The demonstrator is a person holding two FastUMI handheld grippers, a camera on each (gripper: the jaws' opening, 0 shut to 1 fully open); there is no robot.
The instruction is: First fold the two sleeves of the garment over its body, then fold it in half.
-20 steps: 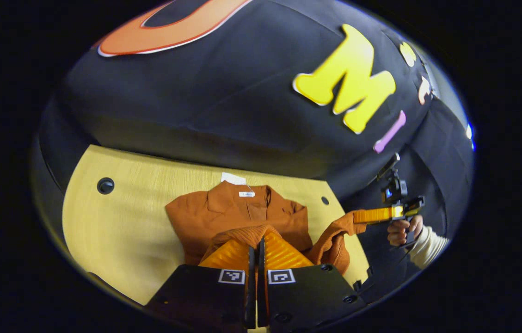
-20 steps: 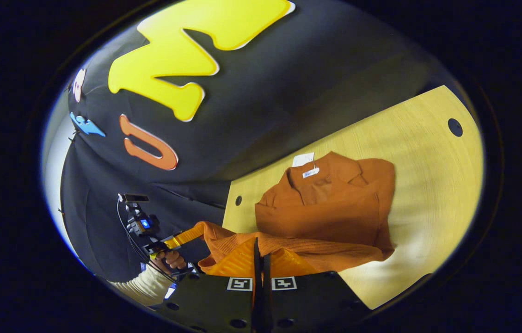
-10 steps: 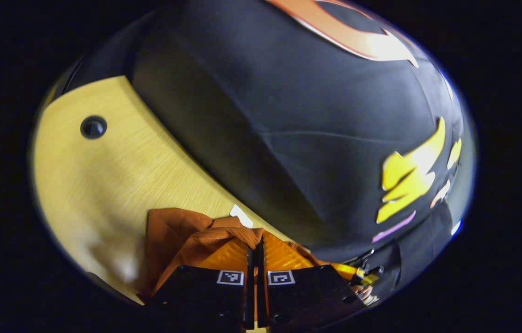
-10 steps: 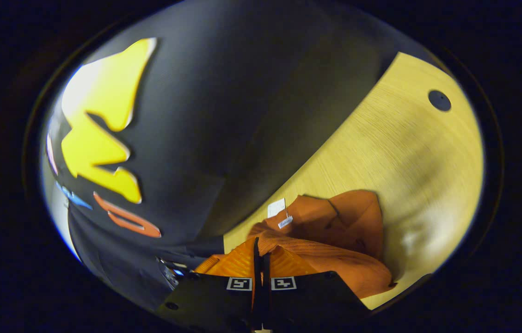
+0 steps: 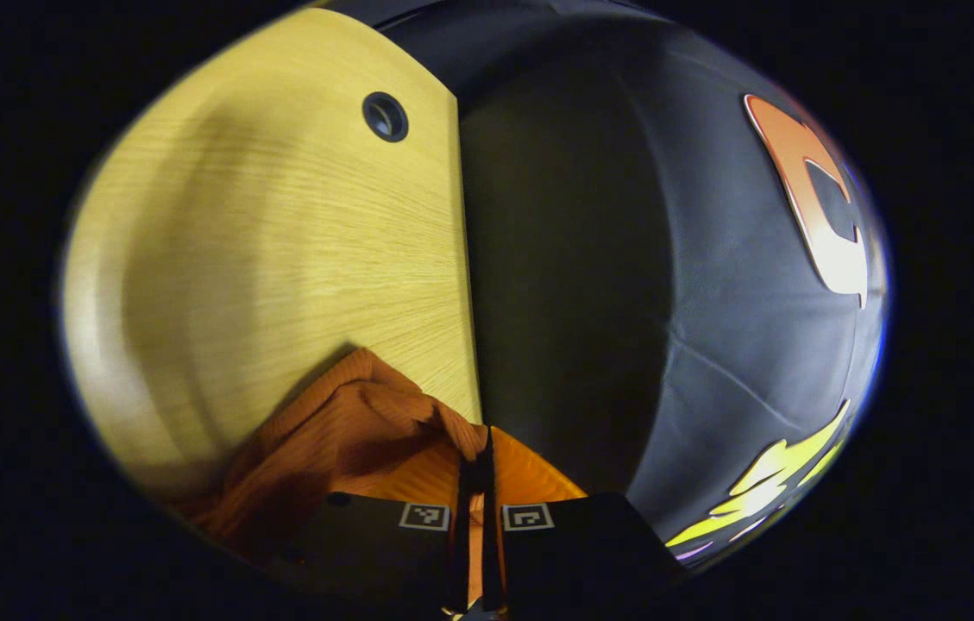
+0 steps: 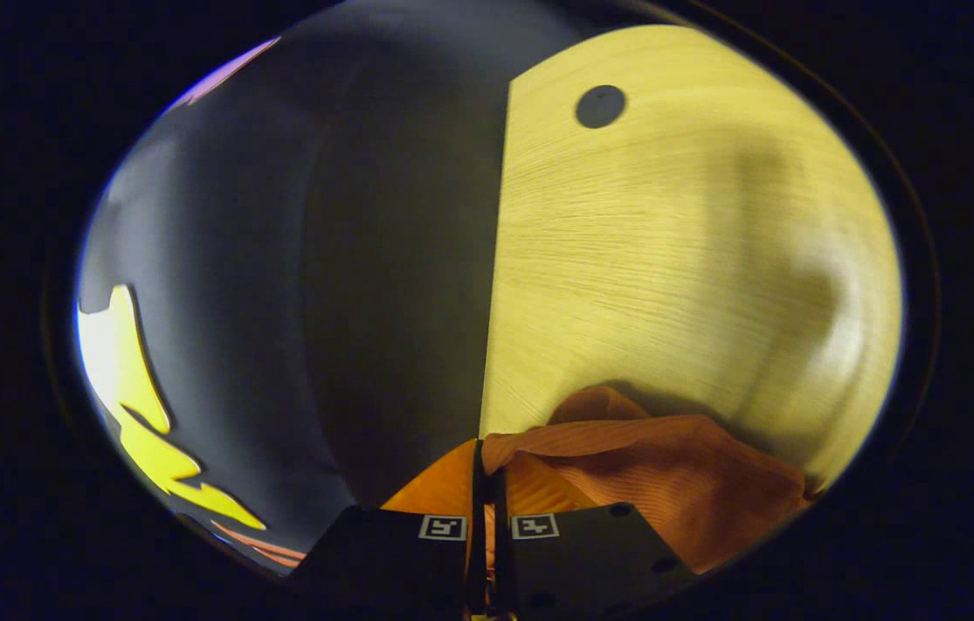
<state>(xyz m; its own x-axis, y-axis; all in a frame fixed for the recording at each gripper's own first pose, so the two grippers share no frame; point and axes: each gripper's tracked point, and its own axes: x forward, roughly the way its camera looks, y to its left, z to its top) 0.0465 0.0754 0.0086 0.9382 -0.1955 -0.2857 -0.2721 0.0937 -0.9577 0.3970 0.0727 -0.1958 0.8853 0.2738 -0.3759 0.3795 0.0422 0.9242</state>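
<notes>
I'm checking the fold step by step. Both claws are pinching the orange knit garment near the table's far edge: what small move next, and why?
Probably open both claws. The left claw and right claw each pinch the rust-orange ribbed knit garment, whose fabric already rests on the pale wooden table, so the half fold looks laid down.

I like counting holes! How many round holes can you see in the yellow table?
1 in each view: the left gripper view hole and the right gripper view hole, both near the table's far edge. The garment may hide others.
</notes>
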